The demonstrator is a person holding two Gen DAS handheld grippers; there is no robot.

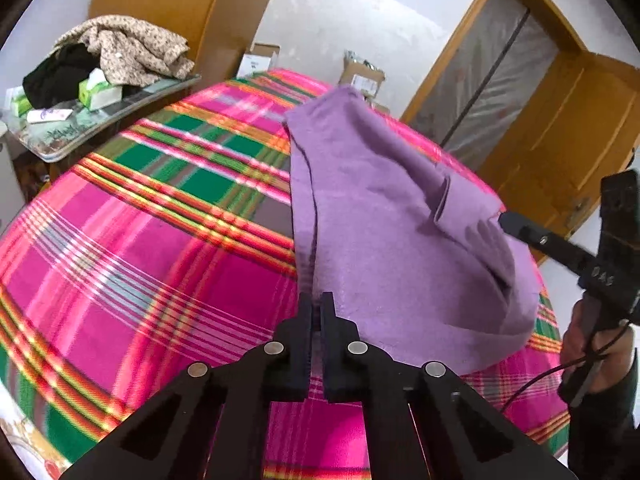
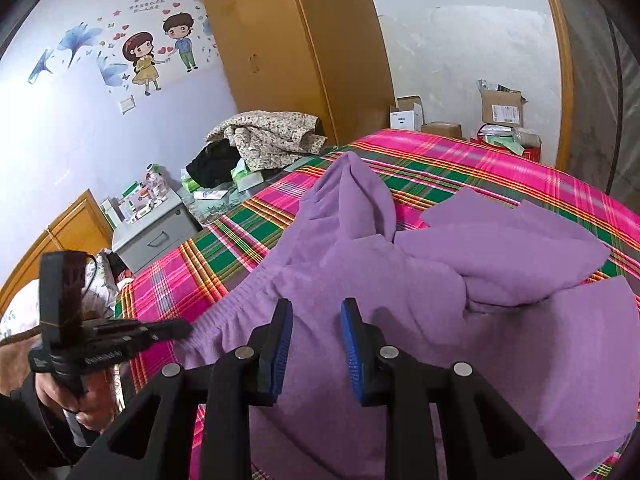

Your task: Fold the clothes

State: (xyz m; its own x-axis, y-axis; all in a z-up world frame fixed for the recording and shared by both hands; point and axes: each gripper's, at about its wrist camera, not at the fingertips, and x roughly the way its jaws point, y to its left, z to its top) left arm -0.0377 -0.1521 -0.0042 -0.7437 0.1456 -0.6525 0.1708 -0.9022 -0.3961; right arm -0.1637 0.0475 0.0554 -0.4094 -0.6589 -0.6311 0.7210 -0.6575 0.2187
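Note:
A purple garment (image 1: 380, 220) lies rumpled on the pink and green plaid bedspread (image 1: 140, 260); its elastic waistband edge faces me. In the left wrist view my left gripper (image 1: 318, 306) is shut on a thin fold of that edge, fingers nearly touching. In the right wrist view the same gripper (image 2: 182, 328) meets the waistband at the garment's (image 2: 440, 280) left corner, held by a hand. My right gripper (image 2: 316, 308) stands open just above the cloth, its blue pads (image 2: 352, 344) apart with nothing pinched. From the left wrist view its tip (image 1: 506, 220) rests at the fabric's right side.
A side table (image 1: 80, 136) left of the bed holds a heap of clothes (image 1: 128, 48) and tissue boxes. A grey drawer unit (image 2: 156, 232) stands by it. Cardboard boxes (image 2: 502, 108) sit past the bed's far end, beside a wardrobe (image 2: 296, 40). A wooden door (image 1: 560, 128) is at the right.

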